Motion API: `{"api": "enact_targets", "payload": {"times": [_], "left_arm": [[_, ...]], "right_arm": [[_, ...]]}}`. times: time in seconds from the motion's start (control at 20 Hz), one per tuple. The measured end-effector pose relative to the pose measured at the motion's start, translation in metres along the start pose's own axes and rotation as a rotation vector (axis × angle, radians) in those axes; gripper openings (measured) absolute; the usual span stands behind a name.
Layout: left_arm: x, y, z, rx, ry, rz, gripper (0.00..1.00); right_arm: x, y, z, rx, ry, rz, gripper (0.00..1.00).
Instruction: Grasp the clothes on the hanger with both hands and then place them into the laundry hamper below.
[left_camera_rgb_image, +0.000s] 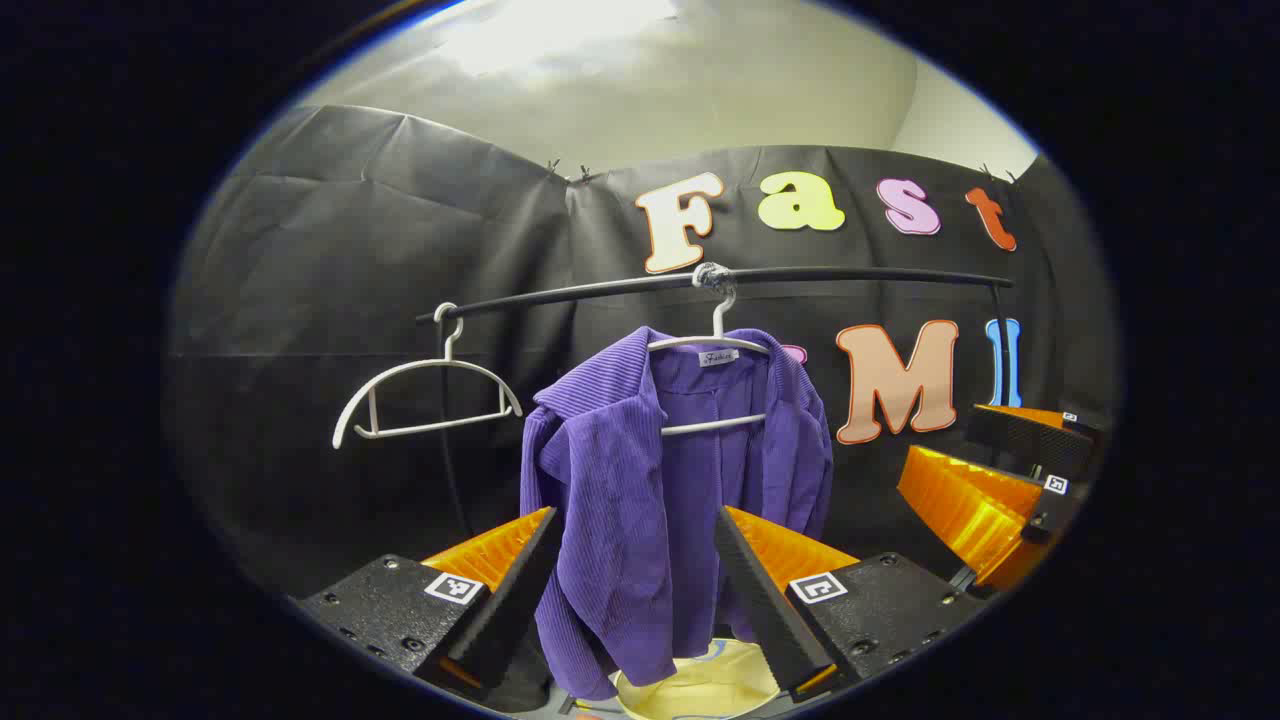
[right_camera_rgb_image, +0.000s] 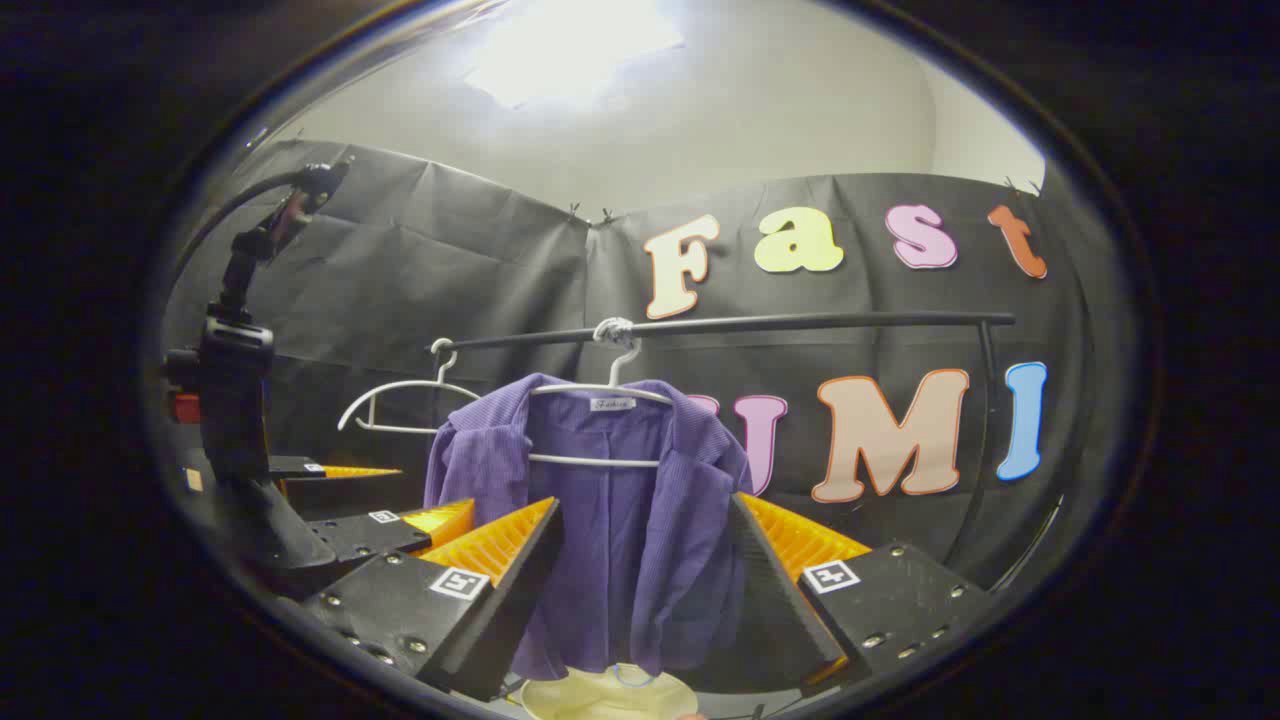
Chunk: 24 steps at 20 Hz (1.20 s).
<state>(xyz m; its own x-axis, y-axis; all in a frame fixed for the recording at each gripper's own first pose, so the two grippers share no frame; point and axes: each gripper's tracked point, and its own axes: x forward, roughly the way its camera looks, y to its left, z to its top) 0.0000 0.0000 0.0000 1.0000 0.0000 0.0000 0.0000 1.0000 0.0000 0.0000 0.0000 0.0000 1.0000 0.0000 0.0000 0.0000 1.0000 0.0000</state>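
A purple ribbed jacket (left_camera_rgb_image: 660, 480) hangs on a white hanger (left_camera_rgb_image: 712, 345) from a black rail (left_camera_rgb_image: 720, 280). My left gripper (left_camera_rgb_image: 636, 512) is open, its fingers spread wide on either side of the jacket's lower half without pressing on it. In the right gripper view the same jacket (right_camera_rgb_image: 620, 510) hangs on its hanger (right_camera_rgb_image: 600, 390), and my right gripper (right_camera_rgb_image: 646, 500) is open too, its fingers framing the jacket's body. Below the jacket lies the cream rim of the laundry hamper (left_camera_rgb_image: 700, 685), also seen as the hamper (right_camera_rgb_image: 600, 695) in the right gripper view.
An empty white hanger (left_camera_rgb_image: 425, 400) hangs on the rail to the jacket's left. The right gripper (left_camera_rgb_image: 1000, 460) shows at the far right of the left gripper view. The left gripper (right_camera_rgb_image: 400, 495) and its camera mount (right_camera_rgb_image: 230, 400) stand at the left of the right gripper view.
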Motion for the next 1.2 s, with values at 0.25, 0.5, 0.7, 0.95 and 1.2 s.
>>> {"api": "enact_targets", "payload": {"times": [0.25, 0.5, 0.7, 0.95, 1.2], "left_arm": [[0.004, 0.004, -0.008, -0.011, 0.025, -0.015, 0.92], [0.005, 0.007, -0.011, -0.004, 0.033, -0.003, 0.92], [0.007, 0.006, -0.013, 0.001, 0.040, 0.009, 0.92], [0.022, 0.005, -0.027, 0.010, 0.060, 0.043, 0.92], [0.042, 0.009, -0.048, 0.034, 0.090, 0.118, 0.92]], "right_arm": [[0.000, 0.000, -0.004, -0.002, 0.013, -0.027, 0.94], [-0.001, -0.005, -0.004, -0.009, 0.017, -0.042, 0.98], [-0.004, -0.008, -0.005, -0.017, 0.017, -0.042, 0.98], [-0.004, -0.017, -0.006, -0.024, 0.023, -0.054, 0.98], [-0.003, -0.032, -0.008, -0.035, 0.038, -0.080, 1.00]]}}
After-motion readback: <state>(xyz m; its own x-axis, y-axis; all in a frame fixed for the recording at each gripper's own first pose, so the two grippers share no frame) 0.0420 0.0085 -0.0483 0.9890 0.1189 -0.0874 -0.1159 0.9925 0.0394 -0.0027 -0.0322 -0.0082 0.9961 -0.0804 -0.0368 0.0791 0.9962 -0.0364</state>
